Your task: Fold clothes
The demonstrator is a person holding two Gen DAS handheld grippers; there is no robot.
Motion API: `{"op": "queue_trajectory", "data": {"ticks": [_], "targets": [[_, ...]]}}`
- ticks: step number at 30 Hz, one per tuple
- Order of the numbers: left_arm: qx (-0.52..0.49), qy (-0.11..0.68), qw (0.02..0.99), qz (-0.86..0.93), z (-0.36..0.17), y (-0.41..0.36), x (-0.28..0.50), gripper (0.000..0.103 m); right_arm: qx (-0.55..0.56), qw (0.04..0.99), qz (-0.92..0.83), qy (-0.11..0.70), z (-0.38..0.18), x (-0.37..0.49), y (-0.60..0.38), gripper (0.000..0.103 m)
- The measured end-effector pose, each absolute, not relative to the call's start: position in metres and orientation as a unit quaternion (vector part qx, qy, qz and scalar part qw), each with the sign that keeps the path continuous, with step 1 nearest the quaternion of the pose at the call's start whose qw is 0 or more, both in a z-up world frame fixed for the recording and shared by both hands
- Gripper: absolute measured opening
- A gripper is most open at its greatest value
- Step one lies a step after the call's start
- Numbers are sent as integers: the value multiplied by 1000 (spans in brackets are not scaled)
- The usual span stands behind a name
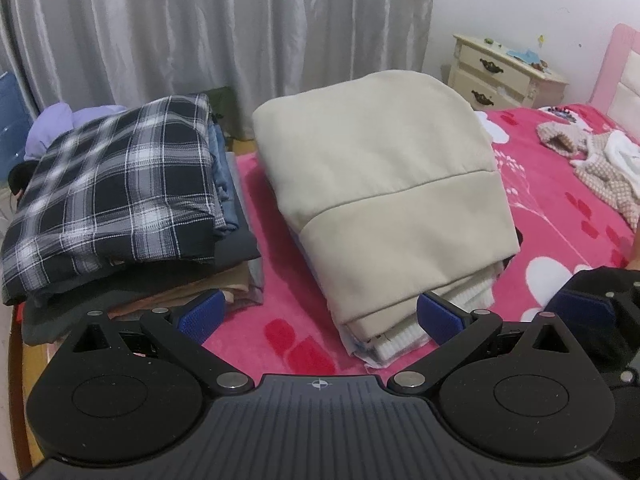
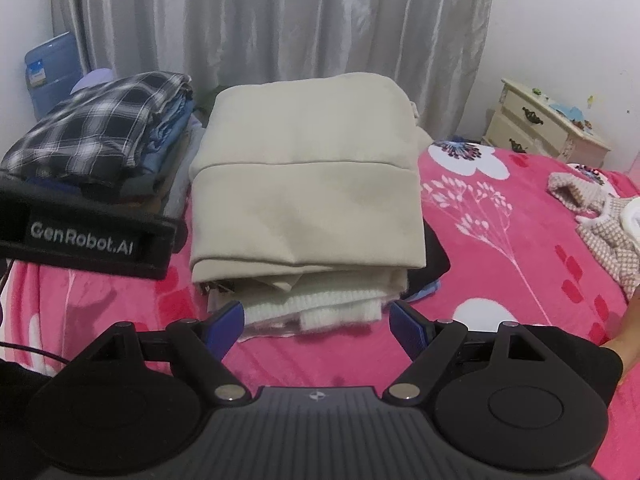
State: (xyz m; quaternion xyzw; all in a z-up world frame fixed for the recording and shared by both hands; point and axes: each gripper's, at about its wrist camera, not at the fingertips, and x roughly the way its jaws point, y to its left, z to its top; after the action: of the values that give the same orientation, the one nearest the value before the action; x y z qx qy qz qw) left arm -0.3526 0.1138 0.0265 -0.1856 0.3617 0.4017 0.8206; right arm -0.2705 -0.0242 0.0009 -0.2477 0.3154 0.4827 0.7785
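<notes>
A: Where's the folded garment [image 2: 304, 168]?
B: Twelve o'clock, topping a stack [image 2: 320, 304] on the bed [image 2: 500, 264].
A: Other clothes?
B: Shirt pile [image 2: 100, 136] at ten; loose garment [image 2: 600, 224] at three; nightstand [image 2: 540, 128] at two.

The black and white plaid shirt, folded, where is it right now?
The folded black-and-white plaid shirt tops the left-hand clothes pile on the pink floral blanket, beside the folded beige garment, in front of the grey curtain.
</notes>
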Motion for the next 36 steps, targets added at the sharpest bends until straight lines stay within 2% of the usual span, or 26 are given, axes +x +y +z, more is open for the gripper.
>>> {"op": "queue_trajectory", "data": {"ticks": [36], "targets": [[-197,371,811,407,21,119,-354,103,-256,776,486,310,4,-273,-14,83]]}}
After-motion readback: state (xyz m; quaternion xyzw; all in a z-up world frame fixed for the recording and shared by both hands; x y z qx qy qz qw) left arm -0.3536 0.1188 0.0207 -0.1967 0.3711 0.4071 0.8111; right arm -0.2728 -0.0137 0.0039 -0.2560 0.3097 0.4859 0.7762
